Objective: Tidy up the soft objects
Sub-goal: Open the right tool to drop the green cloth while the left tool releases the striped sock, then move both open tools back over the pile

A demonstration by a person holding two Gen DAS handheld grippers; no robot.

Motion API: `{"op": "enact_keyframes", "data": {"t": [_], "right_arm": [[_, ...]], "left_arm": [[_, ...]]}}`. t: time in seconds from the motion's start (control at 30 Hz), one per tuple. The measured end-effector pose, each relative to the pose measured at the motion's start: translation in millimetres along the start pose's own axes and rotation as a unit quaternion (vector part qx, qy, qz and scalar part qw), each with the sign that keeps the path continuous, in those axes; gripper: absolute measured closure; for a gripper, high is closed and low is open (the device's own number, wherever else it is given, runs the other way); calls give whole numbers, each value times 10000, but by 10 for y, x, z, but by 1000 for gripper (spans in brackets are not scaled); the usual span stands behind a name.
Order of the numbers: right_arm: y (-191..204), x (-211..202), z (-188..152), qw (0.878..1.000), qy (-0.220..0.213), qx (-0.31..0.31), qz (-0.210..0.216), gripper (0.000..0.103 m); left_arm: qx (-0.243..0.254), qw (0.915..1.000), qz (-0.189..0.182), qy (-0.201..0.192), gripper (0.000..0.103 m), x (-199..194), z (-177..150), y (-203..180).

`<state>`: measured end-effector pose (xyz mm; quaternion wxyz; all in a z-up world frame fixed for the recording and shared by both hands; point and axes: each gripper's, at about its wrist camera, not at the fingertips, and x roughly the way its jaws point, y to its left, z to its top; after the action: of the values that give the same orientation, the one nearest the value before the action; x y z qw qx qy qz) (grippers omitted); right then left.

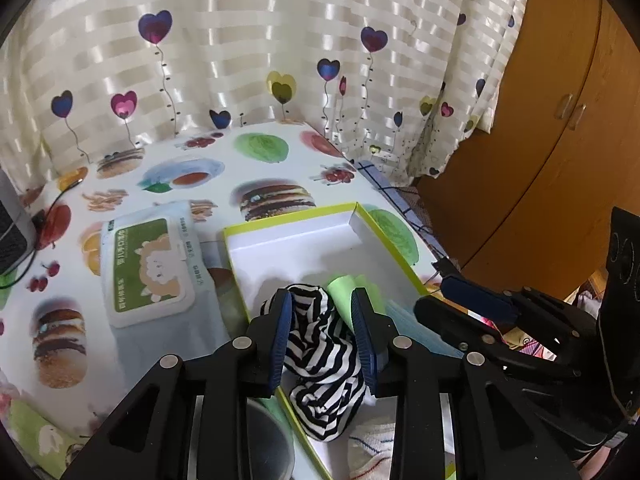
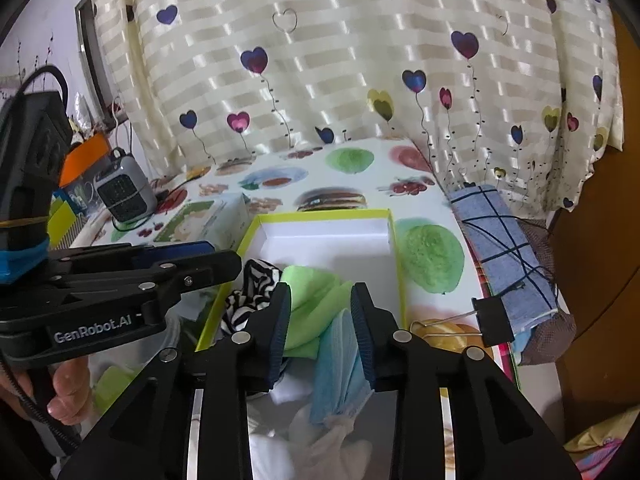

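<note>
A white box with a lime rim (image 1: pixel 288 236) lies on the food-print table. In it lies a black-and-white striped cloth (image 1: pixel 320 356), bunched between the parted fingers of my left gripper (image 1: pixel 322 298); the pads do not squeeze it. A light green cloth (image 2: pixel 316 300) and a stack of blue face masks (image 2: pixel 340 364) sit in the same box (image 2: pixel 320 236), between the fingers of my right gripper (image 2: pixel 320 294), which stands open around them. The grippers hang side by side over the box's near end.
A green-labelled wet wipes pack (image 1: pixel 148 268) lies left of the box. A small grey heater (image 2: pixel 124 192) stands at the far left. A blue checked cloth (image 2: pixel 504 256) and a binder clip (image 2: pixel 492 320) lie right. A heart-print curtain backs the table; a wooden cabinet (image 1: pixel 560 160) stands right.
</note>
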<state>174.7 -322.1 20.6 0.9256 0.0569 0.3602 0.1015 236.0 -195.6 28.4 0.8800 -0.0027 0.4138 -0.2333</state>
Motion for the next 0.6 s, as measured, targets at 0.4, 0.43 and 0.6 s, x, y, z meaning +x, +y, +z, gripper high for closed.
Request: {"op": "enact_keyframes", "data": {"t": [0.4,0.43,0.6], "right_arm": [[359,-288,-76,9993,-243,-94,264,71],[405,-293,-97,9992,-231,-117,297,71],[617,-308,-186,9984,-174,-236,483,71]], "left_arm": [[-139,9986,103,-501,74,-586,-175,94],[-175,9984,131,-526,74,-632,-212,121],[-316,9972,272,-614,74,-823,-394,261]]}}
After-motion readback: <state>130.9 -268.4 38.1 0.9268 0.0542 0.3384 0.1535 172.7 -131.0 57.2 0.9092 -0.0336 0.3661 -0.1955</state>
